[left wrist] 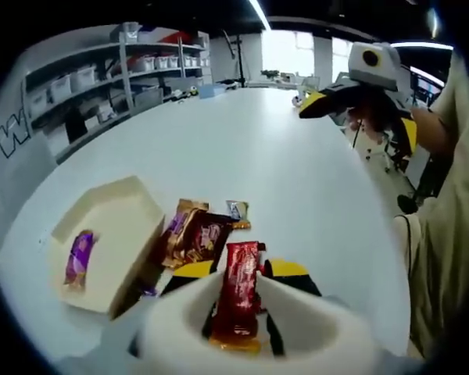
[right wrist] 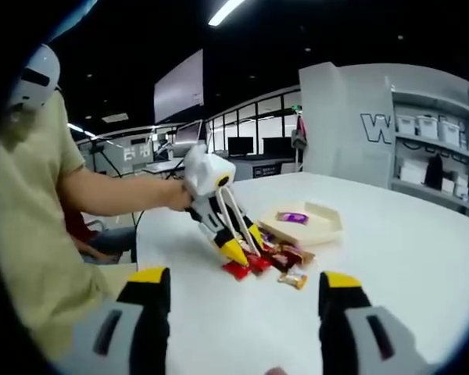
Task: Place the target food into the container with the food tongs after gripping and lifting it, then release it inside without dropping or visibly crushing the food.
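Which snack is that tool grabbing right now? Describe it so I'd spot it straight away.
Start at the big white round table and find the cream hexagonal tray holding one purple wrapped candy. Beside the tray lies a small heap of wrapped snacks. The one you want is the long red wrapped bar between the white tongs in the left gripper, brighter red than the brown packets next to it.

The left tool [right wrist: 246, 251] is angled steeply downward, its yellow-tipped jaws drawn close together with white tongs running along them. The person's bare forearm [right wrist: 113, 194] reaches out level from a pale yellow short sleeve [right wrist: 31, 180], the hand wrapped around the tool's white body. The right tool [right wrist: 242, 301] is held up and level, its two jaws standing wide apart with nothing between them. In the left gripper view it [left wrist: 316, 103] hangs raised, gripped by a hand [left wrist: 375, 117].
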Action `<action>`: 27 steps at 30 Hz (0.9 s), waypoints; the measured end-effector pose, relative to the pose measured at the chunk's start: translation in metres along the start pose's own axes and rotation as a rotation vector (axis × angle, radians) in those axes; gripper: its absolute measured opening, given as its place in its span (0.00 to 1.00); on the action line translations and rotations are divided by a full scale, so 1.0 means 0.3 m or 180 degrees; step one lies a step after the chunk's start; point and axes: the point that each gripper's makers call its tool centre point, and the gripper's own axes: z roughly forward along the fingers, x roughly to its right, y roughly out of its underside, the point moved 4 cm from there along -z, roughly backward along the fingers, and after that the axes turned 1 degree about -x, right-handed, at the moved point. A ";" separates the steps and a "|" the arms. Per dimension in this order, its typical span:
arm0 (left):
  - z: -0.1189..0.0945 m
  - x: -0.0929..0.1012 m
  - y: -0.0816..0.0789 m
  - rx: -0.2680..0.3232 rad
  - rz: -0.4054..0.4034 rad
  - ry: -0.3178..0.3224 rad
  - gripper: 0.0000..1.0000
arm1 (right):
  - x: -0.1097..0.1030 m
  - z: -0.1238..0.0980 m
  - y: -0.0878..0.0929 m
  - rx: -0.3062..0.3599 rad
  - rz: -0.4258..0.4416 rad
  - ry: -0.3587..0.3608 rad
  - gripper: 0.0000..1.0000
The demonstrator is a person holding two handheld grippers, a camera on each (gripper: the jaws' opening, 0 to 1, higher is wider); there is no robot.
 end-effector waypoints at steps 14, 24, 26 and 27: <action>-0.078 -0.039 -0.072 0.0121 0.0026 -0.0097 0.22 | -0.005 0.000 -0.016 0.0041 -0.0026 -0.0031 0.77; -0.136 -0.103 -0.142 0.0234 0.0025 -0.0213 0.22 | 0.000 -0.007 -0.027 0.0048 -0.0051 -0.0014 0.76; -0.142 -0.117 -0.154 0.0246 0.0039 -0.0241 0.22 | 0.001 -0.009 -0.030 0.0053 -0.0053 -0.0010 0.76; -0.145 -0.122 -0.158 0.0248 0.0040 -0.0252 0.22 | 0.001 -0.010 -0.031 0.0055 -0.0056 -0.0008 0.76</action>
